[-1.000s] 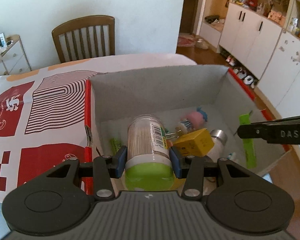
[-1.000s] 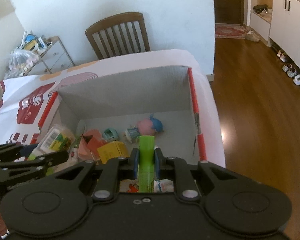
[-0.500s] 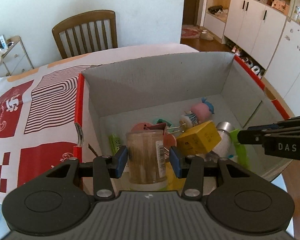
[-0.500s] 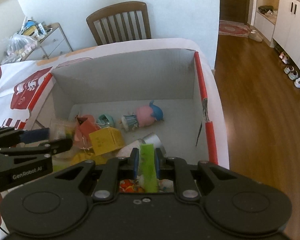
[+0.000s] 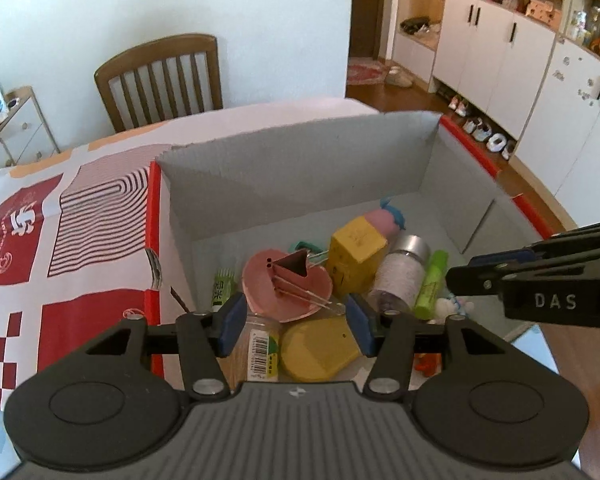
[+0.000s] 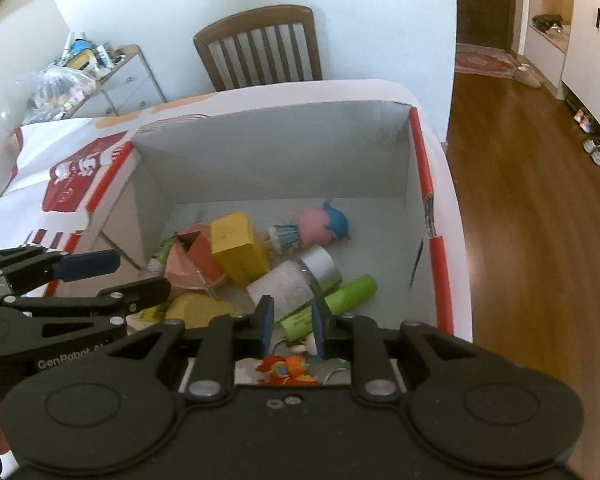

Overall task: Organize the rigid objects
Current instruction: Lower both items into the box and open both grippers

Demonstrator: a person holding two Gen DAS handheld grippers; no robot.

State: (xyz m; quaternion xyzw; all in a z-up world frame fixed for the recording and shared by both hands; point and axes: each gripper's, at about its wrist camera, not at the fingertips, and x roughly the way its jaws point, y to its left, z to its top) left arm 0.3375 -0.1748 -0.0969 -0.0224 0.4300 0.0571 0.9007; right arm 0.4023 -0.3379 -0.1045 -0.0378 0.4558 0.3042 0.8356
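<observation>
1. Over the cardboard box, the left hand-held gripper has just been opening, nothing between its pads; the toothpick jar lies below
2. Right hand-held gripper has just parted slightly, empty; green tube rests inside, likely just dropped

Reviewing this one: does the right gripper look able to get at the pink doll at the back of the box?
Probably yes. The right gripper has just let go of the green tube, and the pink doll lies uncovered beyond the glitter jar.

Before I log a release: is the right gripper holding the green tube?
No. The green tube lies in the box, clear of the right gripper.
</observation>
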